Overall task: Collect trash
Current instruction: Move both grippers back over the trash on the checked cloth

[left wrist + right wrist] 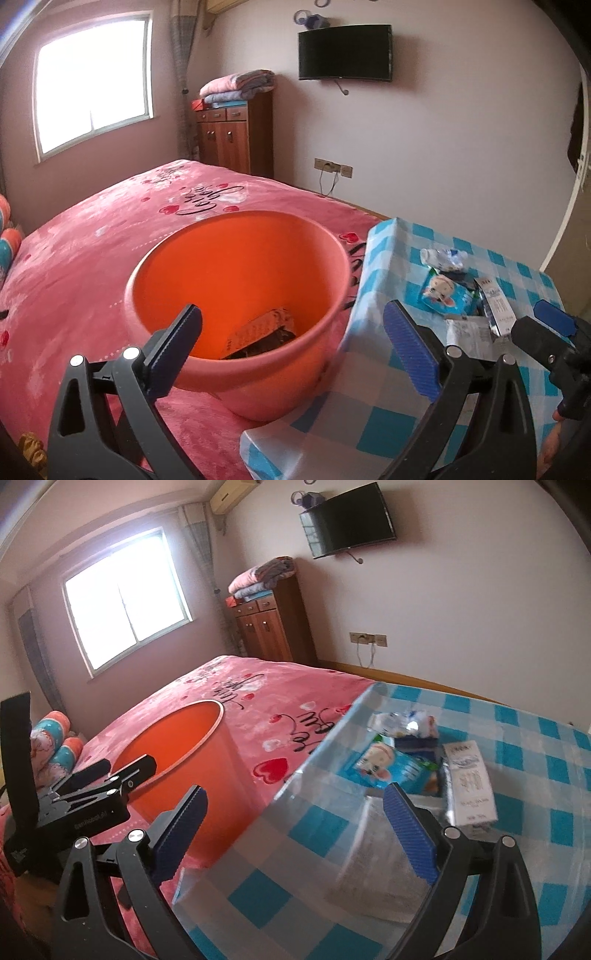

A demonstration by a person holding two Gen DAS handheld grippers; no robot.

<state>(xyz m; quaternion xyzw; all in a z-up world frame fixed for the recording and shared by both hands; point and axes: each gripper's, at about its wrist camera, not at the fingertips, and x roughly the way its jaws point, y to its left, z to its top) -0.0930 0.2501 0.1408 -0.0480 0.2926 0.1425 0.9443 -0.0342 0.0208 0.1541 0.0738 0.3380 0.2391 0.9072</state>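
An orange bucket (240,288) stands on the pink bed with a brown wrapper (262,332) at its bottom. My left gripper (295,347) hangs open just before its near rim, gripping nothing. On the blue checked table lies the trash: a crushed plastic bottle (399,722), a blue cartoon snack packet (388,768), a white carton (469,786) and a paper slip (369,849). My right gripper (295,830) is open over the table's near corner, short of the paper slip. In the right wrist view the bucket (173,746) sits to the left.
The pink bedspread (110,240) fills the left side. The checked tablecloth (535,775) overhangs the bed edge beside the bucket. A wooden cabinet (236,133) with folded blankets, a wall television (345,51) and a window (92,85) lie far behind.
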